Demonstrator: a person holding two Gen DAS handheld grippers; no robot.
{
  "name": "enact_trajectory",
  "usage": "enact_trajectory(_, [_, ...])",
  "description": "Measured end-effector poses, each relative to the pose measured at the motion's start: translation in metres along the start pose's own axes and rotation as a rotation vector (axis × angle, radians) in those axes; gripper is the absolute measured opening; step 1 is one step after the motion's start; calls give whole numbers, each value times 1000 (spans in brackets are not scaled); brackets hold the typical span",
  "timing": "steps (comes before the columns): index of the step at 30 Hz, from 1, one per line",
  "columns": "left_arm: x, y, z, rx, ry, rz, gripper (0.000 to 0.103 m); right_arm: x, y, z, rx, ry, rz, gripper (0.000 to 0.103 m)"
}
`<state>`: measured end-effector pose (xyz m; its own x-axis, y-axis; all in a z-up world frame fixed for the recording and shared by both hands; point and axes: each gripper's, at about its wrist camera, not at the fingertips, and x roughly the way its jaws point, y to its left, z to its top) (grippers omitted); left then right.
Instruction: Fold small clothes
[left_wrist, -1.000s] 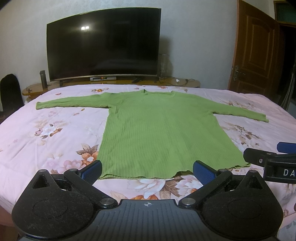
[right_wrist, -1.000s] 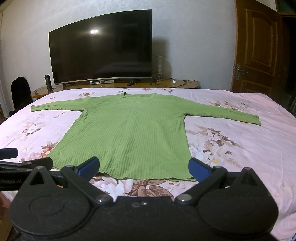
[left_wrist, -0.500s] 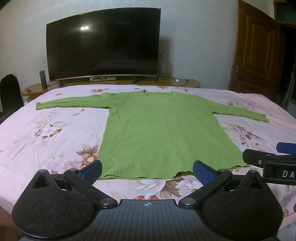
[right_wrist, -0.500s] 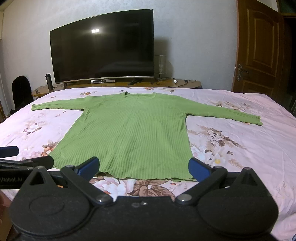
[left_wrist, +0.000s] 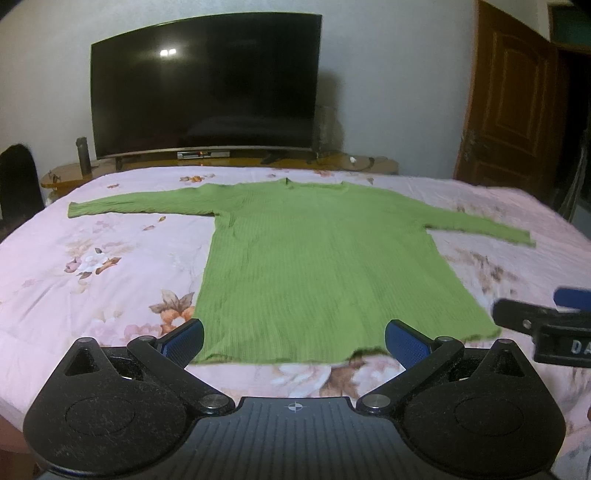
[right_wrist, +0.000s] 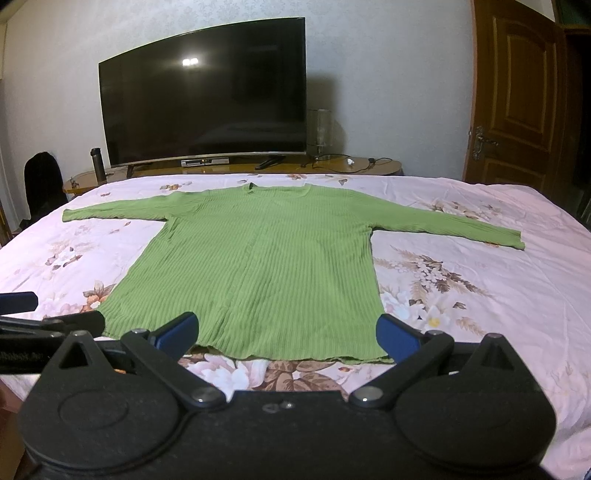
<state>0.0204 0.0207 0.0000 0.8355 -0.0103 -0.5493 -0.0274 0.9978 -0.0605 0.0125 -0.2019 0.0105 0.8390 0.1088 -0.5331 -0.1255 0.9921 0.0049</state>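
Observation:
A green ribbed long-sleeved sweater (left_wrist: 317, 266) lies flat on the bed, both sleeves spread out, hem toward me; it also shows in the right wrist view (right_wrist: 258, 266). My left gripper (left_wrist: 293, 341) is open and empty, hovering just before the hem near its left half. My right gripper (right_wrist: 286, 338) is open and empty, just before the hem near its right half. The right gripper shows at the right edge of the left wrist view (left_wrist: 543, 325). The left gripper shows at the left edge of the right wrist view (right_wrist: 44, 325).
The bed has a pink floral sheet (left_wrist: 92, 266). Behind it stands a wooden TV stand (right_wrist: 236, 170) with a large dark TV (right_wrist: 207, 107) and a dark bottle (right_wrist: 98, 160). A brown door (right_wrist: 517, 99) is at the right.
Both grippers have shifted slightly; the right wrist view has moved a little to the left and closer. The sweater has not moved.

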Motion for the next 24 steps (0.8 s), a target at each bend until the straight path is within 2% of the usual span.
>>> enact_trajectory(2, [7,4,8,-27,0,-10,103,1,-8,4,11,-12,-4,102])
enact_trajectory(5, [24,2,23,-16,0,-5,103,4,-26,15,34,-38,-37,102])
enact_trajectory(12, [78,-19,72,-5,-48,-30,103,27,-90,52,149,-118,-125,101])
enact_trajectory(16, [126,-36,95,-22,3,-110,103,57,-136,72,243,-147,-157,100])
enact_trajectory(20, [178,-69,111,27,-5,-41,103,99,-184,88,313,-160,-197,100])
enact_trajectory(24, [229,-90,124,19,11,-57,103,150,-247,100,407,-168,-242,99])
